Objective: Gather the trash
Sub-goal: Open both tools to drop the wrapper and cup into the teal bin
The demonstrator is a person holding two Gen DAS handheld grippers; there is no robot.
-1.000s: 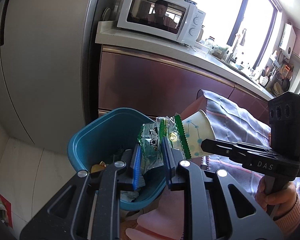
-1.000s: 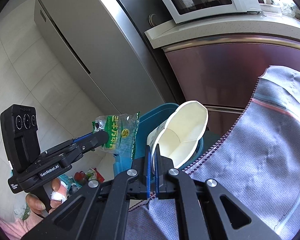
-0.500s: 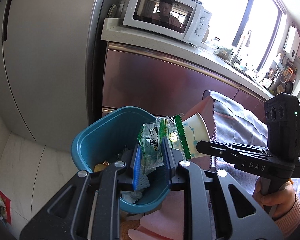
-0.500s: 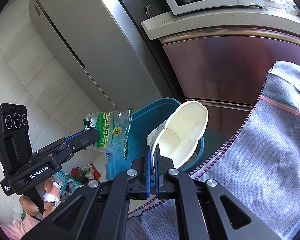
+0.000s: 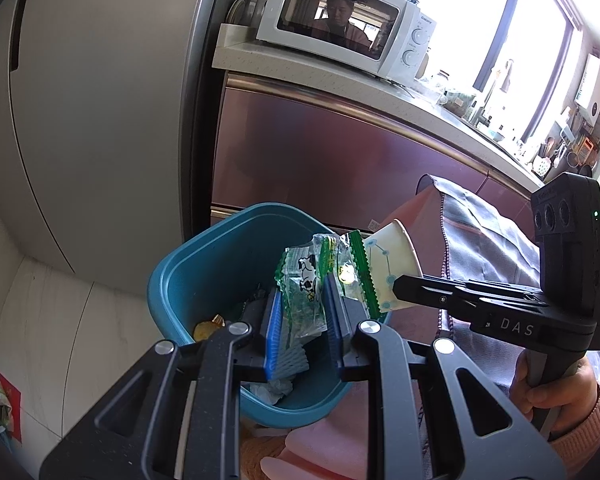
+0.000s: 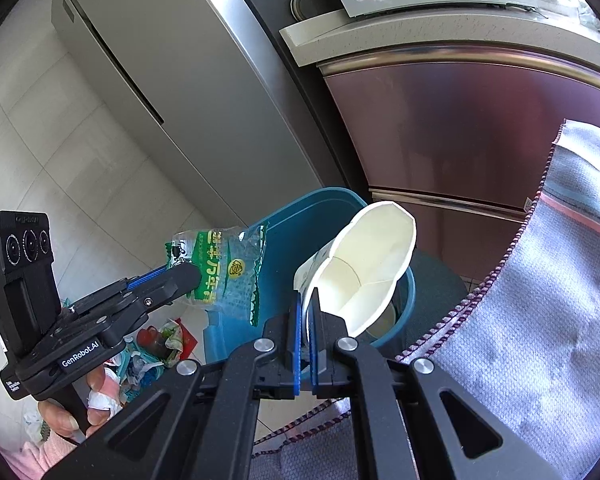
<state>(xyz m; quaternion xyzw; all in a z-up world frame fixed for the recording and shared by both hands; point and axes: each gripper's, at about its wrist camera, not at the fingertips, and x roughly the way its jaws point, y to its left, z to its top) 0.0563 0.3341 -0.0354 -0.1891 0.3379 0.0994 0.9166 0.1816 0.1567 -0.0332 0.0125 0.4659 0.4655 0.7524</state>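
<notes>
Two pieces of trash are held over the bin (image 5: pixel 204 276) at frame centre. The wrapper (image 5: pixel 306 280) is clamped between the narrowly parted pads of the left gripper (image 5: pixel 300 316). The cup (image 6: pixel 364 272), squashed and tilted, is pinched at its wall by the almost fully closed right gripper (image 6: pixel 308 344).

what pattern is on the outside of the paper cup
White with light blue dots joined by thin lines, like a constellation, on the paper cup; the left wrist view shows it best.
</notes>
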